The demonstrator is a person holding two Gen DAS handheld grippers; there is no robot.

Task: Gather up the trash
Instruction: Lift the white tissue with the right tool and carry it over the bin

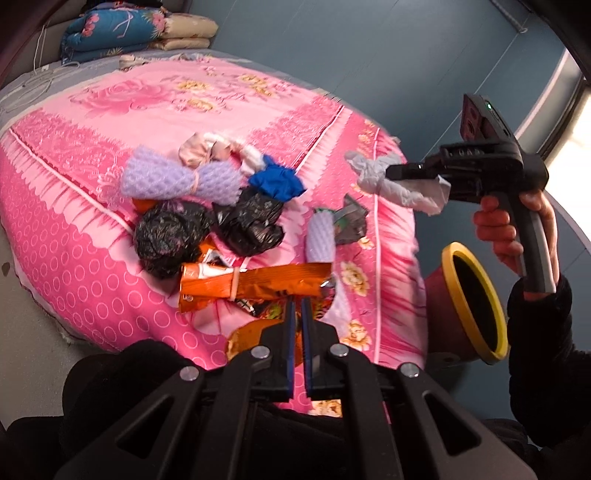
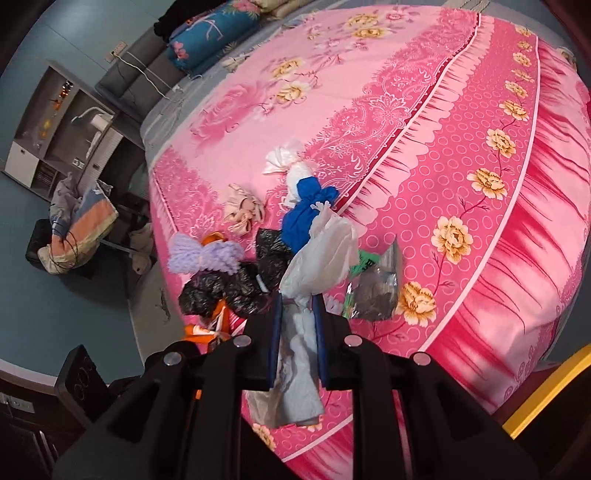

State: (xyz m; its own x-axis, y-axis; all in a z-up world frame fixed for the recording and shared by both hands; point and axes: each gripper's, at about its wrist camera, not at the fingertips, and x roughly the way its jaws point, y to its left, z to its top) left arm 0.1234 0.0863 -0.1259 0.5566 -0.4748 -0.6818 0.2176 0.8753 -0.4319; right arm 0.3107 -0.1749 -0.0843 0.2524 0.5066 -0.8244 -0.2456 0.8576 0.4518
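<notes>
A heap of trash lies on the pink flowered bedspread (image 1: 110, 122). My left gripper (image 1: 297, 303) is shut on the edge of an orange snack wrapper (image 1: 251, 282), which is bound with a rubber band and lifted off the heap. At the right, my right gripper (image 1: 391, 172) hangs above the bed's corner, shut on a crumpled white plastic bag (image 1: 410, 188). In the right wrist view that white plastic bag (image 2: 321, 251) sticks out both ways between the gripper's (image 2: 297, 300) fingers. A bin with a yellow rim (image 1: 476, 302) stands beside the bed, below the right hand.
Left on the bed are two black bags (image 1: 170, 236), a lavender foam net (image 1: 181, 177), a blue bag (image 1: 277, 182), a pink bag (image 1: 199, 149), a foam tube (image 1: 321, 236) and a silver wrapper (image 1: 351, 221). Folded quilts (image 1: 129, 33) lie at the far end.
</notes>
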